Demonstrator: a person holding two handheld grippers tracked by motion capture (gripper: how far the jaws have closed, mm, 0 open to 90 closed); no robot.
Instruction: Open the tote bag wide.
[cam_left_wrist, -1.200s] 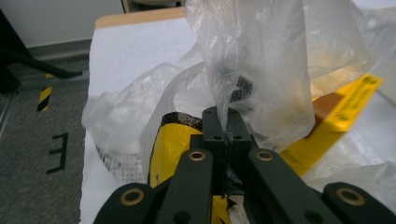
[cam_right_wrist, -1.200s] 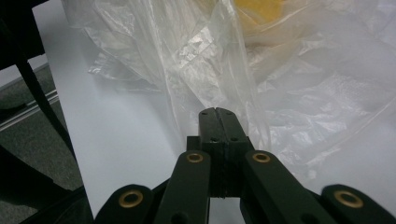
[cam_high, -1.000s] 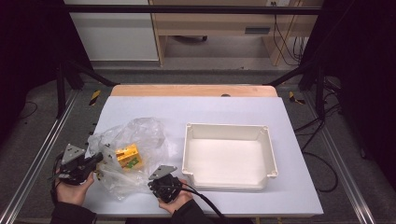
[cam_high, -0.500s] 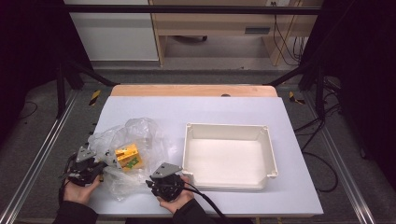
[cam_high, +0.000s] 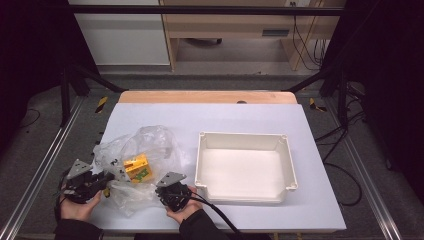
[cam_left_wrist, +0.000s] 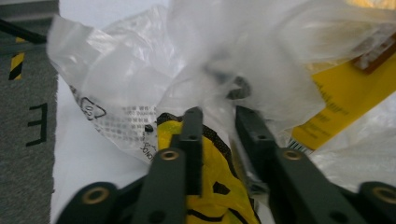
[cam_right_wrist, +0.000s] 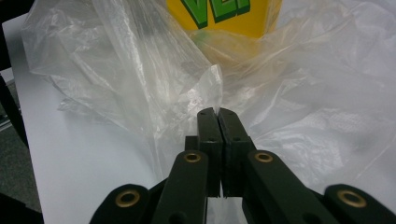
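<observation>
My right gripper (cam_right_wrist: 218, 114) pinches the clear plastic bag (cam_high: 145, 150) at its near edge, jaws closed; my left gripper (cam_left_wrist: 219, 123) has just been opening, film between its parted jaws, left of the white tray (cam_high: 287, 170).

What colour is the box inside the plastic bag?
Yellow with green on it; the box shows best in the high view.

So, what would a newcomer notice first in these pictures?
First, the crumpled clear plastic bag at the table's left front, with a yellow box showing through it. Beside it, to the right, stands an empty white tray. The right gripper is shut on a fold of the bag, while the left gripper, whose jaws have just been opening, stands with bag film between them.
</observation>
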